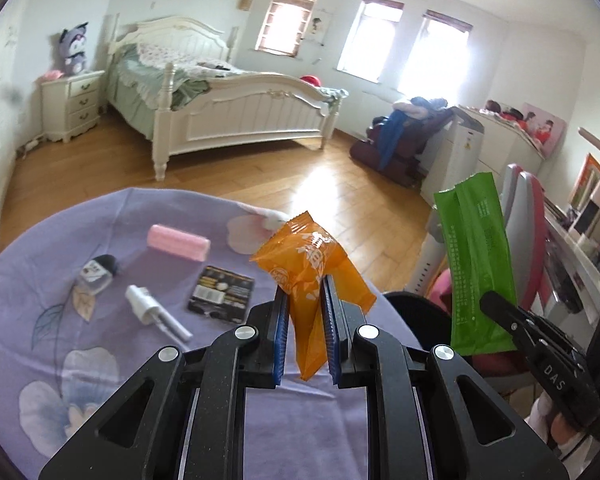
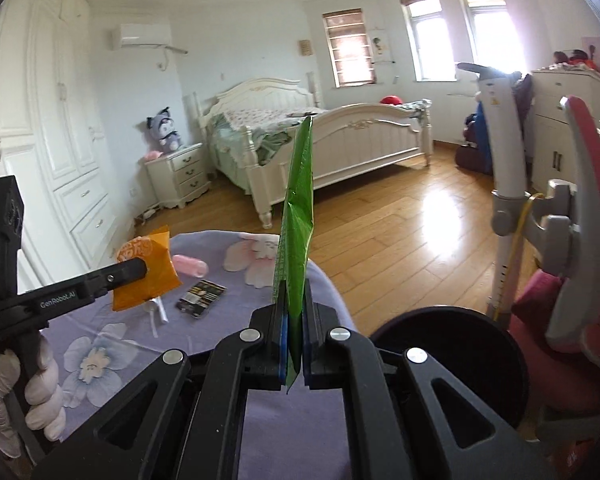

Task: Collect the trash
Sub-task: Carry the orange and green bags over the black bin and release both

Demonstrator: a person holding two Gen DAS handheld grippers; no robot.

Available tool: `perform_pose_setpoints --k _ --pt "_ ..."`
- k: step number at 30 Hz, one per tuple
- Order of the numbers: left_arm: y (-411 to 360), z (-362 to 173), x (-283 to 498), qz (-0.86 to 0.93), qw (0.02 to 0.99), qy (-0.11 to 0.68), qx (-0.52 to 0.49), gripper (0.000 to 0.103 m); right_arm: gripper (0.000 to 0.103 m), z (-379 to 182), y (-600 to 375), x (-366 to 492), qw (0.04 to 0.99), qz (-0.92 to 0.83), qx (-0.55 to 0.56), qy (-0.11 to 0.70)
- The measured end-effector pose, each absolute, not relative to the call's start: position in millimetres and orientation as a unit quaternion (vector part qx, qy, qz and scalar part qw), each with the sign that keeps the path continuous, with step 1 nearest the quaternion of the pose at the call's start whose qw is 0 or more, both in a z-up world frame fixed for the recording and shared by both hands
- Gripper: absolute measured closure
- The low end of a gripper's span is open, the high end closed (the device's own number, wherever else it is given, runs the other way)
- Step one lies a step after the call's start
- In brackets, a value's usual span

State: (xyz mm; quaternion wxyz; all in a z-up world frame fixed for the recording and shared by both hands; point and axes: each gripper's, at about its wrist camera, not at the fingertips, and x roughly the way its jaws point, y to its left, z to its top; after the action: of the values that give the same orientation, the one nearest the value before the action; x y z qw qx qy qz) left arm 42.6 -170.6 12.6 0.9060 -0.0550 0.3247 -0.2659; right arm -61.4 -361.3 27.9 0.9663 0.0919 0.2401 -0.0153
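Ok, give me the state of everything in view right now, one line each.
Left gripper: shut on orange wrapper, lifted over the table.
Right gripper: shut on green wrapper, held upright.
Black bin: open, beside the table.
Pink block: lying on the purple cloth.
Small bottle: lying down, capped.
White tube: lying flat.
Black card: flat on cloth.

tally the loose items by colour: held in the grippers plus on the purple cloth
Orange: 1, orange wrapper in the left gripper
Green: 1, green wrapper in the right gripper
Pink: 1, pink block
Black: 2, black packet, black-capped bottle
White: 1, white tube
Total: 6
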Motion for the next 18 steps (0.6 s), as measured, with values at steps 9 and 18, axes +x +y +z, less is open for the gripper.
perform_pose_setpoints --k 9,18 --pt "-264.6 -6.4 11.3 -0.357 0.867 0.349 -0.012 0.086 0.097 -10.0 -412.5 -90.9 0.954 -0.096 0.101 0.265" --pt "-314.2 -40.9 9.6 -0.391 0.833 0.393 0.007 0.086 0.097 -45.8 -445.2 -99.0 0.939 -0.135 0.113 0.296"
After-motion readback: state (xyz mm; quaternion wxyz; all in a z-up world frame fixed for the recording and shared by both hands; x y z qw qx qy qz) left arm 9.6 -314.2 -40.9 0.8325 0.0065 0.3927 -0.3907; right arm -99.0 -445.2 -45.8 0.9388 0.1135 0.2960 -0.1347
